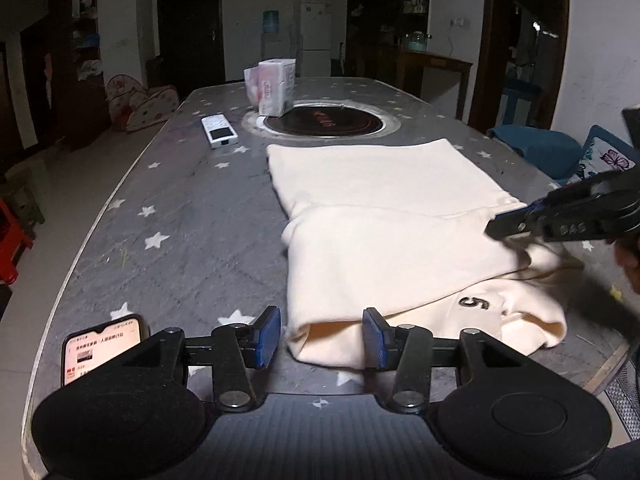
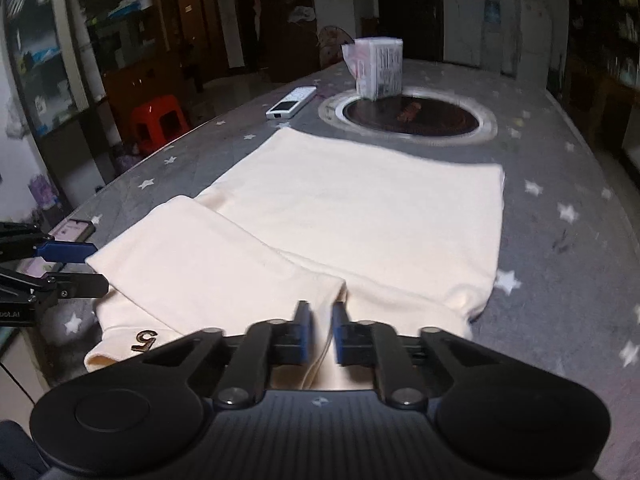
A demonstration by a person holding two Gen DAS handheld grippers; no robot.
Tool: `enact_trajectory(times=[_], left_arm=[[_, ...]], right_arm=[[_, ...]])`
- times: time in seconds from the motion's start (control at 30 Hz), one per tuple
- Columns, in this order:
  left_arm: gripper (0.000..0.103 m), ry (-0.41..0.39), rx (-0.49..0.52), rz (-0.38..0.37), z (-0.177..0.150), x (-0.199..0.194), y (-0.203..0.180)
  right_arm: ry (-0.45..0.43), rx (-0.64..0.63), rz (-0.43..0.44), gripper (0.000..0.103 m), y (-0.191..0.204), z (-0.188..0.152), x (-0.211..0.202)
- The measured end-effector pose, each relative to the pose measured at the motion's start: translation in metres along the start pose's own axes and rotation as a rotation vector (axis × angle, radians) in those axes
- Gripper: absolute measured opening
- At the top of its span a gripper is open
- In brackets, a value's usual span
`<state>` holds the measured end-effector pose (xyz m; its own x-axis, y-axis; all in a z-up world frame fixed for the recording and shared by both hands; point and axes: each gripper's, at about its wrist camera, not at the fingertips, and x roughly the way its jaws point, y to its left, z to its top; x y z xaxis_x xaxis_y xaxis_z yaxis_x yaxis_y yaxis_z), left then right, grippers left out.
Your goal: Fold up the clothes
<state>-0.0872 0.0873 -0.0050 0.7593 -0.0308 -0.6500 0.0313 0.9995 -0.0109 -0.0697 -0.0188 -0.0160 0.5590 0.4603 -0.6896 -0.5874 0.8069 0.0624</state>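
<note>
A cream garment (image 1: 380, 208) lies partly folded on the grey star-patterned table (image 1: 180, 216), with one flap laid over its near half and a dark "5" (image 1: 474, 303) showing on the layer beneath. My left gripper (image 1: 320, 336) is open at the garment's near left end, and the cloth edge lies loose between its blue pads. In the right wrist view the garment (image 2: 360, 208) fills the middle. My right gripper (image 2: 322, 332) is shut on a pinch of cloth at its near edge. The right gripper (image 1: 496, 228) also shows on the garment's right side, and the left gripper (image 2: 98, 267) shows at the left.
A lit phone (image 1: 102, 344) lies at the near left table edge, beside my left gripper. Further back sit a white remote (image 1: 219, 132), a tissue pack (image 1: 274, 86) and a round inset hob (image 1: 324, 120). A red stool (image 2: 158, 120) stands on the floor past the table's left edge.
</note>
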Motion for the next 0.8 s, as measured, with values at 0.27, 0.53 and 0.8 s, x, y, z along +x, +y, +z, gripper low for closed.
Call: enact_trajectory(times=[0.27, 0.53, 0.8], left_arm=[[0.046, 0.001, 0.027, 0.026, -0.007, 0.002, 0.001], [0.008, -0.022, 0.109, 0.077, -0.010, 0.002, -0.006], [0.010, -0.014, 0.134, 0.061, -0.008, 0.001, -0.008]], right_arm=[[-0.091, -0.063, -0.040, 0.003, 0.005, 0.022, -0.032], [-0.165, -0.095, -0.115, 0.002, 0.004, 0.037, -0.064], [-0.064, 0.029, -0.069, 0.010, -0.015, 0.016, -0.032]])
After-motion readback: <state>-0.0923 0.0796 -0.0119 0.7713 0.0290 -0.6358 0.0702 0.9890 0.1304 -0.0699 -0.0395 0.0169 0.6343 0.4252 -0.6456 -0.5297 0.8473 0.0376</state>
